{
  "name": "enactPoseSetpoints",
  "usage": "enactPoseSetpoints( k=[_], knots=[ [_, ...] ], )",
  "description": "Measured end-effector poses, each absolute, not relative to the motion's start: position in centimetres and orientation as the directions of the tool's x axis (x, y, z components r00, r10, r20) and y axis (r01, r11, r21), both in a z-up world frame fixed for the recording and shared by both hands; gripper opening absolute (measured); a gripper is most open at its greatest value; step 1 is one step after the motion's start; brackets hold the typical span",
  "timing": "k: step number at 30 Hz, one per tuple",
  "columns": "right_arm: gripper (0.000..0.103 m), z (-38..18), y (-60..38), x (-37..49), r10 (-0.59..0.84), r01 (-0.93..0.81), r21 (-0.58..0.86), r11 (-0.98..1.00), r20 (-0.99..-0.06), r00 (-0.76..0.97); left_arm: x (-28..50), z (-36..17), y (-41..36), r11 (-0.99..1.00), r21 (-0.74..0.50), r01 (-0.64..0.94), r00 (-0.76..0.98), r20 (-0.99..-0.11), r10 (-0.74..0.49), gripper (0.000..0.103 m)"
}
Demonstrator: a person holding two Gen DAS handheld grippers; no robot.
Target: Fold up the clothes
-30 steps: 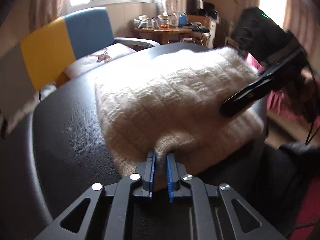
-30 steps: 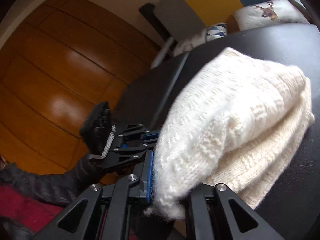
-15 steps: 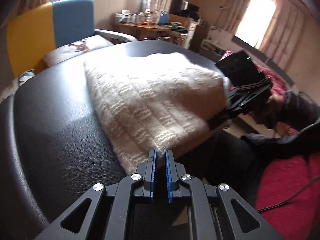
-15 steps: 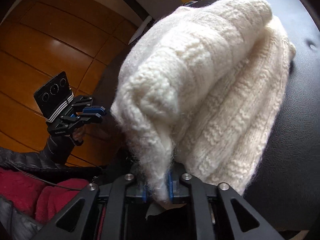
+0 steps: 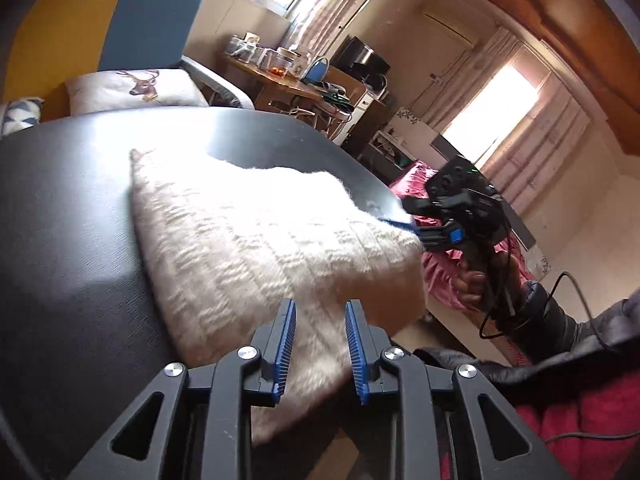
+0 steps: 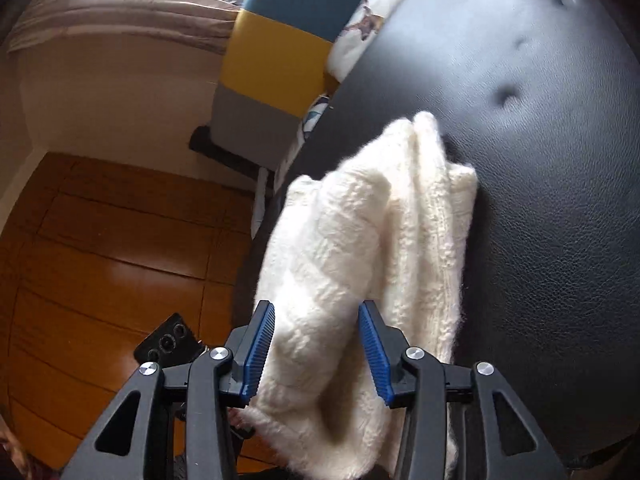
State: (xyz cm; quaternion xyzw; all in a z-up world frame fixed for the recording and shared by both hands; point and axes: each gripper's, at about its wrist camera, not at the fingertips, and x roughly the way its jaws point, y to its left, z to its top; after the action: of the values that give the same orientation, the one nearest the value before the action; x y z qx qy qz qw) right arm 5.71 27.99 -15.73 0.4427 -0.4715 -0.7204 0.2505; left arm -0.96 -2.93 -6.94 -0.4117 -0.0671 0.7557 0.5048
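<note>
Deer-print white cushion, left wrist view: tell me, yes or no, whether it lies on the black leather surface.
No, the deer-print white cushion sits behind the black leather surface, on the chair.

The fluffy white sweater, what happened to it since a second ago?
Both claws let go. The left claw and right claw are opening, the sweater lying loose between their pads. It dropped from a lifted bundle to lie folded on the black table, still at the near edge.

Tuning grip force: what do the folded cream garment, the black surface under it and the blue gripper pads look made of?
Folded cream garment: chunky wool-like knit, ribbed with fuzzy edges. Black surface: leather or faux leather, fine grain, tufted dimples, slight sheen. Blue gripper pads: probably rubber or plastic, finely ridged, matte.
</note>
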Motion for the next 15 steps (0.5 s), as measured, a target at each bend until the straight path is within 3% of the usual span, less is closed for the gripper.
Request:
enactPoseSetpoints(
  k=[4,7,9,11,12,14,15],
  knots=[
    [0.045,-16.6,28.9,4.9,-0.79,-0.079,0.927,-0.367,-0.356,-0.498,-1.0,-8.0,0.4,-0.445,-0.483,-0.754,-0.104,-0.582,0.807,0.029],
    [0.029,-14.7,26.9,4.3,-0.762,0.036,0.859,-0.511,-0.434,-0.482,-0.8,-9.4,2.1,-0.42,-0.483,-0.768,-0.059,-0.601,0.797,0.03],
    [0.025,-11.3,25.9,4.6,-0.747,0.155,0.811,-0.564,-0.42,-0.515,-0.4,-10.6,2.8,-0.4,-0.512,-0.761,-0.007,-0.61,0.793,0.03],
    [0.024,-8.5,24.7,5.2,-0.669,0.26,0.66,-0.705,-0.499,-0.551,0.5,-11.1,3.4,-0.393,-0.48,-0.784,-0.001,-0.632,0.775,0.03],
    [0.024,-8.5,24.1,5.1,-0.593,0.26,0.555,-0.79,-0.585,-0.553,0.9,-11.0,3.6,-0.387,-0.462,-0.798,-0.001,-0.64,0.768,0.03],
    [0.024,-11.4,23.6,4.3,-0.435,0.211,0.382,-0.9,-0.751,-0.497,1.2,-11.0,3.7,-0.38,-0.458,-0.804,0.01,-0.648,0.761,0.03],
    [0.024,-12.6,24.8,4.3,-0.425,0.205,0.373,-0.905,-0.762,-0.488,1.3,-11.0,3.7,-0.378,-0.458,-0.805,0.015,-0.652,0.758,0.03]
  ],
)
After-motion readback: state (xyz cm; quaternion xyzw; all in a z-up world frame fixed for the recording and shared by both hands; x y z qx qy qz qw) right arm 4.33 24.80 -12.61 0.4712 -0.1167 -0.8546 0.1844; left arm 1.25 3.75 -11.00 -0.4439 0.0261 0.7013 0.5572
